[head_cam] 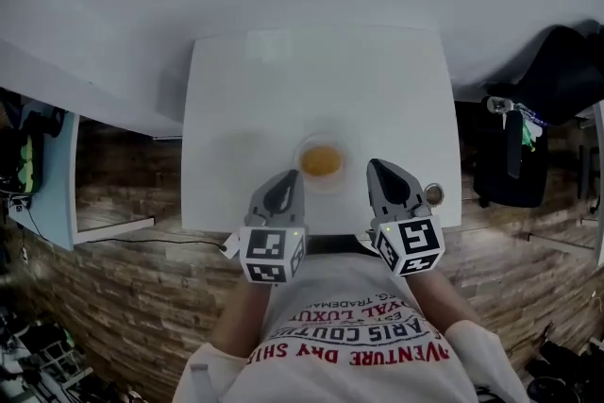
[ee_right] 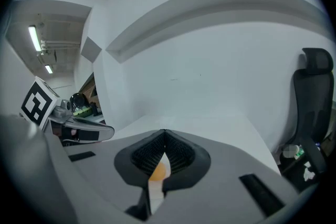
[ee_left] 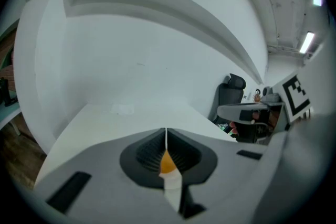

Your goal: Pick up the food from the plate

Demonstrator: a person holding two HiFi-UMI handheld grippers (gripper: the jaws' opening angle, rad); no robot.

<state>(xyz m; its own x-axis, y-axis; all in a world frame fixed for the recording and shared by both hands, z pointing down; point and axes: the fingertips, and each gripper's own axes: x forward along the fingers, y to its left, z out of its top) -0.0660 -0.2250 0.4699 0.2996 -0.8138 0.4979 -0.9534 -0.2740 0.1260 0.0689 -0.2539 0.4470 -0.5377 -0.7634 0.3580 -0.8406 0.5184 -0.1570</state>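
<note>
An orange piece of food (head_cam: 321, 160) lies on a small pale plate (head_cam: 301, 149) near the front edge of the white table (head_cam: 245, 109). My left gripper (head_cam: 291, 176) hovers just left of the plate, its jaws shut with nothing held. My right gripper (head_cam: 374, 167) sits just right of the plate, also shut and empty. In the left gripper view the jaws (ee_left: 166, 131) meet at the tip, and the orange food (ee_left: 167, 162) shows through the slit below. In the right gripper view the closed jaws (ee_right: 165, 132) frame the same food (ee_right: 157, 169).
A small round brownish thing (head_cam: 433, 194) rests at the table's front right corner. A black bag (head_cam: 510, 160) and a black chair (head_cam: 562, 61) stand to the right, a light blue table (head_cam: 52, 175) to the left. A white wall lies beyond the table.
</note>
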